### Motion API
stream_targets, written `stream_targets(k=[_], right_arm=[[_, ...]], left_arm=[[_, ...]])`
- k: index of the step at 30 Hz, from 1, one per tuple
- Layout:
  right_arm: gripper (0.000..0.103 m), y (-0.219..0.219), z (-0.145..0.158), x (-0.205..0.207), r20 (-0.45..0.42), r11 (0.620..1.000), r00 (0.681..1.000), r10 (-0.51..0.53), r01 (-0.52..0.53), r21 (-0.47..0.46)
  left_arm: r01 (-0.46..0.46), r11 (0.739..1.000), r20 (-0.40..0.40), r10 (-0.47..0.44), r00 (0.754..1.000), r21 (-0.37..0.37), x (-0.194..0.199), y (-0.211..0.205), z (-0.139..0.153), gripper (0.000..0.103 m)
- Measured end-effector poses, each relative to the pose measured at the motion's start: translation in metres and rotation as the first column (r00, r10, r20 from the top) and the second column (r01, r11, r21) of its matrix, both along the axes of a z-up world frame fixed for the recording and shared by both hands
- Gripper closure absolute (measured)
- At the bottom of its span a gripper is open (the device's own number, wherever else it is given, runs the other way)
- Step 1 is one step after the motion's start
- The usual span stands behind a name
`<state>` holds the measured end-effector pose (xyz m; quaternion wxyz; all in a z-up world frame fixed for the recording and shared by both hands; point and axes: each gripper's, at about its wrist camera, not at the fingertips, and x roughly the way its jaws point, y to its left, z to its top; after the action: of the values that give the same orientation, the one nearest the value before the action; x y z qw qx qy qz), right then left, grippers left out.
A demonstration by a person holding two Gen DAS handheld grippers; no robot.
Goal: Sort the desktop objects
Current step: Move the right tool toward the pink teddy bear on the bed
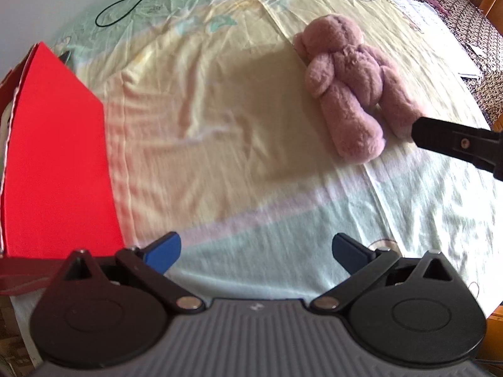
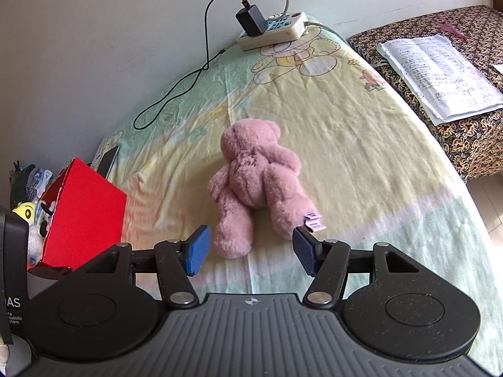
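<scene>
A pink plush teddy bear (image 2: 256, 182) lies face down on the pastel bedsheet, legs toward me; it also shows in the left wrist view (image 1: 349, 84). My right gripper (image 2: 251, 256) is open and empty, its blue pads on either side of the bear's feet, just short of them. My left gripper (image 1: 256, 253) is open and empty, above bare sheet beside a red box (image 1: 56, 157). The red box (image 2: 85, 213) holds several small toys, seen in the right wrist view.
A power strip (image 2: 273, 30) with a black charger and cable (image 2: 176, 94) lies at the far edge by the wall. An open notebook (image 2: 440, 72) rests on a patterned surface to the right. A dark flat device (image 2: 107, 160) lies behind the box.
</scene>
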<state>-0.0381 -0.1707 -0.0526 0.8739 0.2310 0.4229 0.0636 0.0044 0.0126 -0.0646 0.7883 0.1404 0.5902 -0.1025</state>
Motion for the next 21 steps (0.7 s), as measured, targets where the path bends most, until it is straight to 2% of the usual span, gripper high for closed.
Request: stream_targets(k=[11, 19, 21], right_arm=[[0.042, -0.025, 0.001, 0.025, -0.008, 0.998, 0.999, -0.052, 0.052, -0.019], [0.042, -0.027, -0.011, 0.054, -0.03, 1.0, 0.999, -0.024, 0.024, -0.011], [0.041, -0.027, -0.014, 0.063, -0.033, 1.0, 0.999, -0.015, 0.015, -0.003]], left_arm=[[0.02, 1.0, 0.021, -0.02, 1.0, 0.011, 0.035, -0.024, -0.006, 0.001], [-0.008, 0.998, -0.011, 0.007, 1.0, -0.07, 0.064, -0.025, -0.016, 0.001], [-0.012, 0.995, 0.005, 0.012, 1.0, -0.095, 0.07, -0.026, -0.018, 0.001]])
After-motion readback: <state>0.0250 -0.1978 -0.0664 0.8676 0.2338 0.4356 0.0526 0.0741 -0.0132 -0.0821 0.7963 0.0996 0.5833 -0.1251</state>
